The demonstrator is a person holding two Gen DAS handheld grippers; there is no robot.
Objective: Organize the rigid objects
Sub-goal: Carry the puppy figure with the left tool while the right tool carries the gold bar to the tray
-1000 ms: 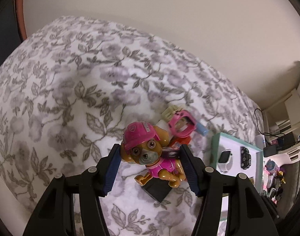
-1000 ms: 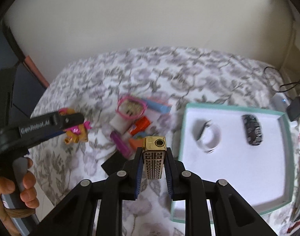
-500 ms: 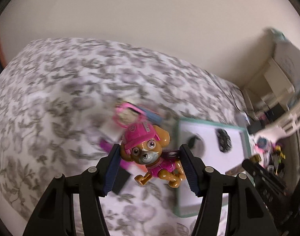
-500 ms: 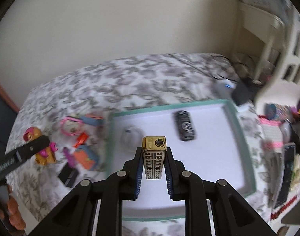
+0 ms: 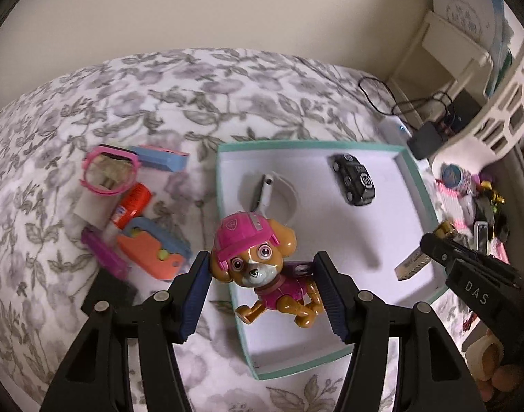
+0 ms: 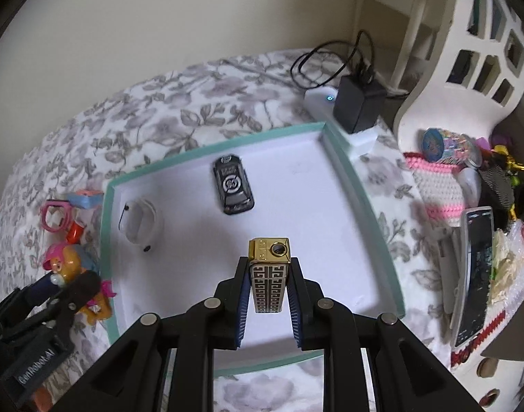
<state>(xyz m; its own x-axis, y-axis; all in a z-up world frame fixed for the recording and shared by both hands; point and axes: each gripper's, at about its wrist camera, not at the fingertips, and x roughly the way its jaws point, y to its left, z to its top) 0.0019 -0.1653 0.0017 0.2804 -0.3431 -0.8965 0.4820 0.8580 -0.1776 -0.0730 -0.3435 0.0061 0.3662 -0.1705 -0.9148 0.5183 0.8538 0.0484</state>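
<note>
My left gripper [image 5: 262, 274] is shut on a puppy figure with a pink helmet [image 5: 258, 261], held above the near left edge of a teal-rimmed white tray [image 5: 224, 185]. My right gripper [image 6: 269, 288] is shut on a gold and black patterned lighter [image 6: 269, 274], upright above the tray's [image 6: 361, 202] near middle. In the tray lie a black toy car [image 5: 354, 178], also in the right wrist view [image 6: 232, 189], and a white smartwatch [image 5: 275, 195], seen too from the right wrist [image 6: 140, 221].
Left of the tray on the floral cloth lie a pink watch [image 5: 109, 175], a blue block [image 5: 162, 158], an orange tube [image 5: 133, 204], an orange-blue toy [image 5: 152, 243], a purple bar [image 5: 102, 250] and a black block [image 5: 109, 292]. A black charger [image 6: 360, 103], phone [image 6: 475, 264] and clutter lie right.
Both grippers have swung right from the pile of toys to over the tray, each still holding its object. The puppy figure now hangs over the tray's left edge.
</note>
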